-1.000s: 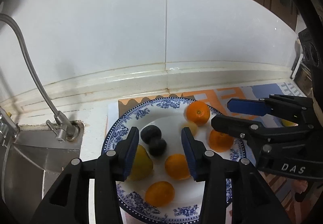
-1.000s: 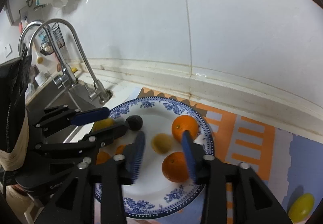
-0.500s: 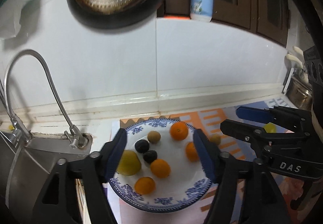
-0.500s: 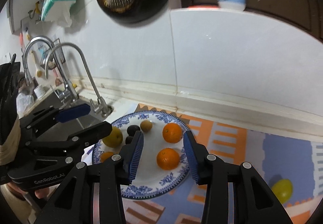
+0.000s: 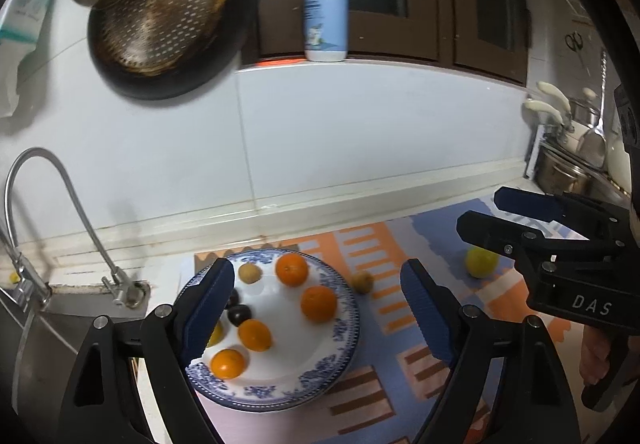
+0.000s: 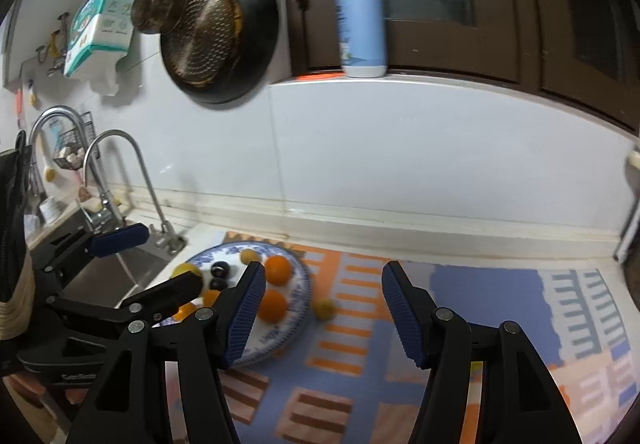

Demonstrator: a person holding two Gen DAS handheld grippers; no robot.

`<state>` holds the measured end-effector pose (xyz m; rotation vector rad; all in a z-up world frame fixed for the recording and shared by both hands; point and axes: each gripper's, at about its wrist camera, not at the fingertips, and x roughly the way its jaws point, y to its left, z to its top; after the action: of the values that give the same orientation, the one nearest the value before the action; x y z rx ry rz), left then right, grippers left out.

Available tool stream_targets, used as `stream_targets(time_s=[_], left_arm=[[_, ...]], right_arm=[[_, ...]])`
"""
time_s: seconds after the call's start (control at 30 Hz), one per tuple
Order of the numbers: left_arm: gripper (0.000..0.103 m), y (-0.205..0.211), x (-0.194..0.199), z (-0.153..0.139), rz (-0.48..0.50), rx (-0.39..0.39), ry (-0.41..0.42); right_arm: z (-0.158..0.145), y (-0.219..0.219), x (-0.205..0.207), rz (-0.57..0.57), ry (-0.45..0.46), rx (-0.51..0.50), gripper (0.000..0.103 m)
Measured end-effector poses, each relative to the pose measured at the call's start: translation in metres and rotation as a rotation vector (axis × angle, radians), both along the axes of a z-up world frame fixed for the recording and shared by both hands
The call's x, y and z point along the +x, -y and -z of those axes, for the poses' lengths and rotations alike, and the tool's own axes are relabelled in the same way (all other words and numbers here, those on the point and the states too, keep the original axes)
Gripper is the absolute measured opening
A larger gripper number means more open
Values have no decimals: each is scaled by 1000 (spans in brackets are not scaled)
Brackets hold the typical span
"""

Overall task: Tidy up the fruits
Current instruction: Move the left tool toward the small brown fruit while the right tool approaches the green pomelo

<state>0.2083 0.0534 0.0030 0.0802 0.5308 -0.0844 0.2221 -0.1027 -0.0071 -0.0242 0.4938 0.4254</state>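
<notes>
A blue-and-white plate (image 5: 340, 340) (image 6: 298, 284) on the counter mat holds several oranges (image 5: 318, 303), two dark plums (image 5: 239, 314), a small tan fruit (image 5: 250, 273) and a yellow fruit. Another small tan fruit (image 5: 362, 281) (image 6: 324, 308) lies on the mat just right of the plate. A yellow-green lemon (image 5: 481, 262) lies further right, behind the right gripper's fingers. My left gripper (image 5: 318, 308) is open and empty, raised above the plate. My right gripper (image 6: 322, 314) is open and empty, above the mat right of the plate.
A sink (image 5: 24, 328) with a curved faucet (image 5: 60, 212) lies left of the plate. A tiled wall stands behind with a hanging pan (image 5: 160, 12) and a soap bottle (image 5: 326, 4) on the sill. Pots (image 5: 568, 164) stand at the far right.
Both grippers have pulled up and back from the plate and opened wider. The small tan fruit and the lemon on the mat have come into view.
</notes>
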Motion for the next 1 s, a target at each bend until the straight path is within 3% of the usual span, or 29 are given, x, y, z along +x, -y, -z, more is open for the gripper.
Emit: stream_targets(time_s=[0.67,0.83,0.9,1.0], left_arm=[[85,59,25,42,46,145,27],[78,64,42,58,65,150,-21],[67,66,48,65,72,160,-43],[62,69,56,74,79,182,-67]], right_arm=[[51,75,0,277,-129,-5,61],[69,82,11,300,-178,-12,61],[75,85,16,310,-197,-10,61],[83,87,24,319,-220,-10,61]])
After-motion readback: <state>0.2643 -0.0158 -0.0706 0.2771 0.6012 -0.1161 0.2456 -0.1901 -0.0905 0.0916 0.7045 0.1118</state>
